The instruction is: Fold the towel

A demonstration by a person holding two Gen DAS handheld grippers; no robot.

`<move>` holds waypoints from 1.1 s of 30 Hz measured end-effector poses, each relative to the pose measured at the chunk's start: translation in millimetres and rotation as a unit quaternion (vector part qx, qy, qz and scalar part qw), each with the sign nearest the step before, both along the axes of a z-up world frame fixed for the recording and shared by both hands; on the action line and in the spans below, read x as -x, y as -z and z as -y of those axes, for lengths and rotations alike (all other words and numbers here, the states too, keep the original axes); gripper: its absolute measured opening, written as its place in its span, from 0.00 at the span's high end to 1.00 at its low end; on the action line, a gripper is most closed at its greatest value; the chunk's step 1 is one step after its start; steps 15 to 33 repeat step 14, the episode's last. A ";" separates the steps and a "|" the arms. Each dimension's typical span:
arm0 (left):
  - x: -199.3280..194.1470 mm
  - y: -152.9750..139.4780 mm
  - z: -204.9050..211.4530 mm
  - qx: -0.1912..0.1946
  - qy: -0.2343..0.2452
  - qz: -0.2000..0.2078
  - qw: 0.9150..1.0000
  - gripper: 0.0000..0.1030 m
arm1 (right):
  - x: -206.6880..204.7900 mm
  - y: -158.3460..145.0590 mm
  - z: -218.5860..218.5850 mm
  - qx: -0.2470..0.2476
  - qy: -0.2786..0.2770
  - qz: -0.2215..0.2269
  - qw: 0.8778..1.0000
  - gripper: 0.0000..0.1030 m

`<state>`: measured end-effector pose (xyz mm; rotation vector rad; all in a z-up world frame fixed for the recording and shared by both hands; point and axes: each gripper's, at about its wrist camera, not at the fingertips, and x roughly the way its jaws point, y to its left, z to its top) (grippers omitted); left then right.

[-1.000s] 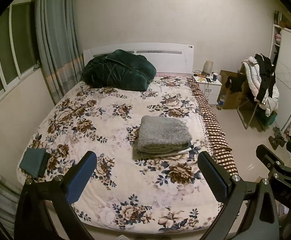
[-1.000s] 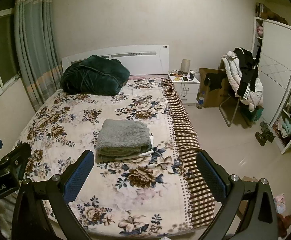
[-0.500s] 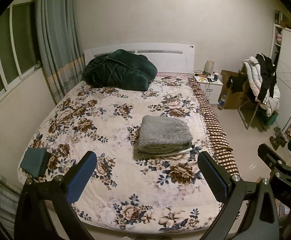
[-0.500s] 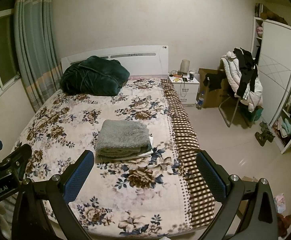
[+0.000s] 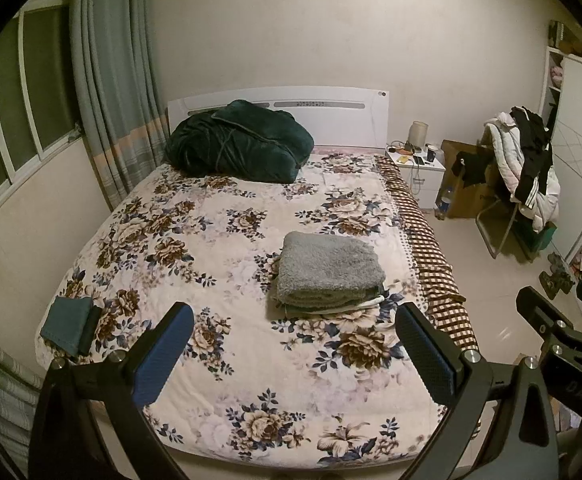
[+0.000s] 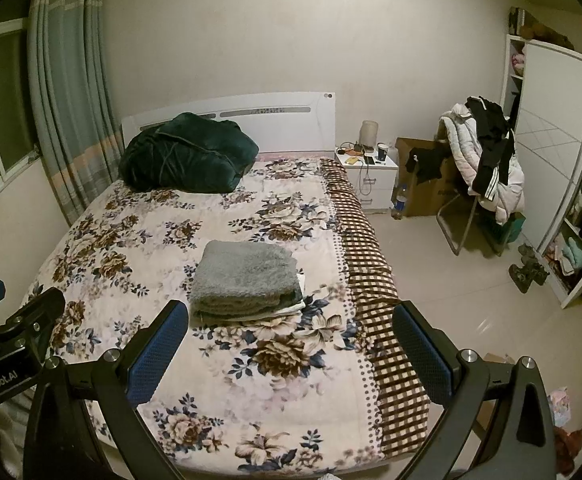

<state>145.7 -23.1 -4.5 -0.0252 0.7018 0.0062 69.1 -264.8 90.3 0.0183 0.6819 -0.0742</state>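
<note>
A grey fluffy towel (image 5: 329,270) lies folded on top of a small stack of folded cloths on the flowered bed cover (image 5: 219,248), right of the bed's middle; it also shows in the right wrist view as the grey towel (image 6: 247,276). My left gripper (image 5: 295,344) hovers open above the foot of the bed, nothing between its fingers. My right gripper (image 6: 291,344) is open and empty too, beside the left one and well short of the stack. A small folded teal cloth (image 5: 69,324) rests at the bed's near left corner.
A dark green blanket (image 5: 239,142) is bundled at the headboard. A white nightstand (image 6: 369,176) with small items stands right of the bed. A chair piled with clothes (image 6: 487,160), a cardboard box and a wardrobe (image 6: 551,152) line the right side over tiled floor.
Both grippers have drifted very slightly; the view shifts a little. Towel stack and cloths lie unchanged.
</note>
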 end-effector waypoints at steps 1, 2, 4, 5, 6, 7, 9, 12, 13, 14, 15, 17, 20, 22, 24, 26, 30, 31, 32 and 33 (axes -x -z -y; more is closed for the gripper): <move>0.2 0.1 0.2 0.000 0.000 0.000 1.000 0.00 | 0.0 0.1 0.1 -0.001 0.000 0.000 1.000 0.00; 0.4 0.0 0.1 0.000 0.000 -0.001 1.000 0.00 | -0.3 0.3 0.0 0.001 -0.001 0.000 1.000 0.00; -0.8 -0.8 -2.0 0.000 0.000 -0.002 1.000 0.00 | -0.2 0.5 0.5 0.000 -0.001 0.000 1.000 0.00; -0.9 -1.0 -2.3 -0.001 0.001 -0.001 1.000 0.00 | 0.4 0.6 1.0 0.000 -0.001 0.000 1.000 0.00; -1.2 -1.0 -3.5 -0.002 0.001 -0.002 1.000 0.00 | -0.3 0.6 0.5 0.001 -0.002 0.000 1.000 0.00; -1.6 -1.2 -4.4 -0.002 0.002 -0.002 1.000 0.00 | 0.3 0.7 0.5 0.001 -0.001 -0.001 1.000 0.00; -1.6 -1.7 -5.7 -0.005 0.002 -0.001 1.000 0.00 | -1.2 -1.0 0.5 -0.001 -0.001 0.000 1.000 0.00; -2.0 -2.0 -9.6 -0.004 0.001 0.003 1.000 0.00 | -1.0 -1.4 0.3 0.001 -0.001 0.000 1.000 0.00; -2.0 -2.4 -10.6 -0.004 0.002 0.005 1.000 0.00 | -1.3 -1.5 0.1 0.000 -0.001 0.000 1.000 0.00; -2.4 -3.2 -12.0 -0.004 0.001 0.006 1.000 0.00 | -1.2 -1.3 -0.2 0.001 -0.001 0.000 1.000 0.00; -2.4 -3.2 -12.0 -0.004 0.001 0.006 1.000 0.00 | -1.2 -1.3 -0.2 0.001 -0.001 0.000 1.000 0.00; -2.4 -3.2 -12.0 -0.004 0.001 0.006 1.000 0.00 | -1.2 -1.3 -0.2 0.001 -0.001 0.000 1.000 0.00; -2.4 -3.2 -12.0 -0.004 0.001 0.006 1.000 0.00 | -1.2 -1.3 -0.2 0.001 -0.001 0.000 1.000 0.00; -2.4 -3.2 -12.0 -0.004 0.001 0.006 1.000 0.00 | -1.2 -1.3 -0.2 0.001 -0.001 0.000 1.000 0.00; -2.4 -3.2 -12.0 -0.004 0.001 0.006 1.000 0.00 | -1.2 -1.3 -0.2 0.001 -0.001 0.000 1.000 0.00; -2.4 -3.2 -12.0 -0.004 0.001 0.006 1.000 0.00 | -1.2 -1.3 -0.2 0.001 -0.001 0.000 1.000 0.00; -2.4 -3.2 -12.0 -0.004 0.001 0.006 1.000 0.00 | -1.2 -1.3 -0.2 0.001 -0.001 0.000 1.000 0.00; -2.4 -3.2 -12.0 -0.004 0.001 0.006 1.000 0.00 | -1.2 -1.3 -0.2 0.001 -0.001 0.000 1.000 0.00; -2.4 -3.2 -12.0 -0.004 0.001 0.006 1.000 0.00 | -1.2 -1.3 -0.2 0.001 -0.001 0.000 1.000 0.00; -2.4 -3.2 -12.0 -0.004 0.001 0.006 1.000 0.00 | -1.2 -1.3 -0.2 0.001 -0.001 0.000 1.000 0.00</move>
